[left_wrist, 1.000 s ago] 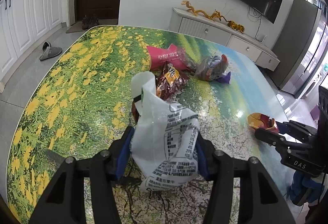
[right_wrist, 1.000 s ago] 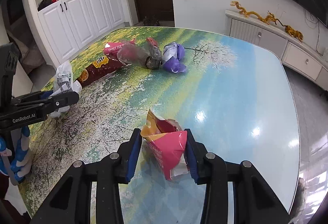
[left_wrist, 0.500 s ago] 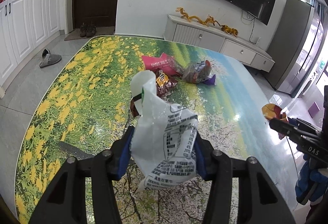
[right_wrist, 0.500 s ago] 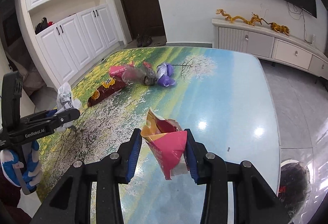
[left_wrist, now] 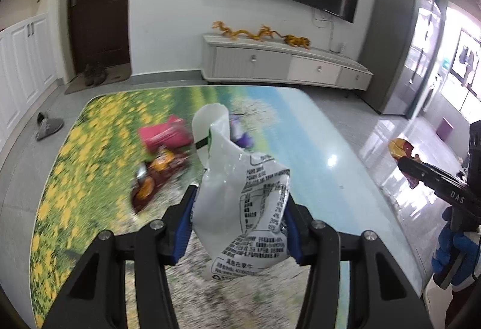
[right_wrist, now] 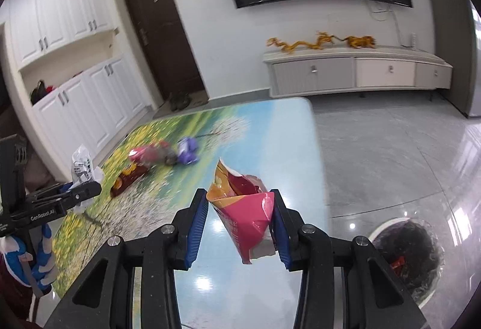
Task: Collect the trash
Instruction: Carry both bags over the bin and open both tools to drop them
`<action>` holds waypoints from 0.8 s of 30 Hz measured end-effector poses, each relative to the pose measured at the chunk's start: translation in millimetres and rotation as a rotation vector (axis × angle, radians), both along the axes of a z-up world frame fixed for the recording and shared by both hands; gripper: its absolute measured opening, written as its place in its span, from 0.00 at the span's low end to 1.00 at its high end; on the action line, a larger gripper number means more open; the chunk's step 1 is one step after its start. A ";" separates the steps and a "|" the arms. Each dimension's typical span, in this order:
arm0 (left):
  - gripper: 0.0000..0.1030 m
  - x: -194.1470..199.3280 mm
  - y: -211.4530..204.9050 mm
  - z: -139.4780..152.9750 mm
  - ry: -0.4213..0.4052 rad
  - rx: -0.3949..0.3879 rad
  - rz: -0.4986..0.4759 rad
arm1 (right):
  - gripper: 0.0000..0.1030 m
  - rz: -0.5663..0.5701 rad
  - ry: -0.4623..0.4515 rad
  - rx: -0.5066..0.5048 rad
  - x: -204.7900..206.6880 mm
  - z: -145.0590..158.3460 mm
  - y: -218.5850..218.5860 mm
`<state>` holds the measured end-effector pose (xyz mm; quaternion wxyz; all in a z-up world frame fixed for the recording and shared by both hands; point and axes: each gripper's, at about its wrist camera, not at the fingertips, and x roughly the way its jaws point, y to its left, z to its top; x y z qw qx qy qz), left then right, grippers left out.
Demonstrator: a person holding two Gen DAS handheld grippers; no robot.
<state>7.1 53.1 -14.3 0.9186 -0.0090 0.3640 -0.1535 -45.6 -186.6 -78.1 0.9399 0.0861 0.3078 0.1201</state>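
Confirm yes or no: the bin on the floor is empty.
No: the bin beside the table has a dark liner with scraps, one red, inside.

Left gripper [left_wrist: 239, 216]: seen at lower centre of the left wrist view, blue pads pressed against a white wrapper [left_wrist: 243, 208].
Right gripper [right_wrist: 239, 222]: seen at lower centre of the right wrist view, clamped on a pink wrapper [right_wrist: 246, 217].
Hands: blue-gloved, held at the frame edges.

Leftover wrappers on the table [left_wrist: 75, 172] were motion-blurred; the brown packet [left_wrist: 156, 175] carried no legible print. The white bag [left_wrist: 240, 208] hid the purple wrapper's [left_wrist: 240, 133] left part. The bin [right_wrist: 405, 253] was cut by the lens edge, its contents indistinct. Right tool [left_wrist: 421, 175] partly out of frame
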 end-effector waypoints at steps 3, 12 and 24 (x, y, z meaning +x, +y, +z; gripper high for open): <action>0.48 8.6 -32.9 5.7 -0.003 0.004 -0.067 | 0.38 -0.078 -0.020 0.010 -7.8 3.5 -31.3; 0.48 29.3 -173.0 6.3 0.013 0.043 -0.340 | 0.38 -0.350 -0.019 0.040 -32.6 -10.2 -136.8; 0.49 46.3 -343.0 -29.6 0.111 0.078 -0.601 | 0.38 -0.558 0.132 0.146 -38.9 -72.1 -229.5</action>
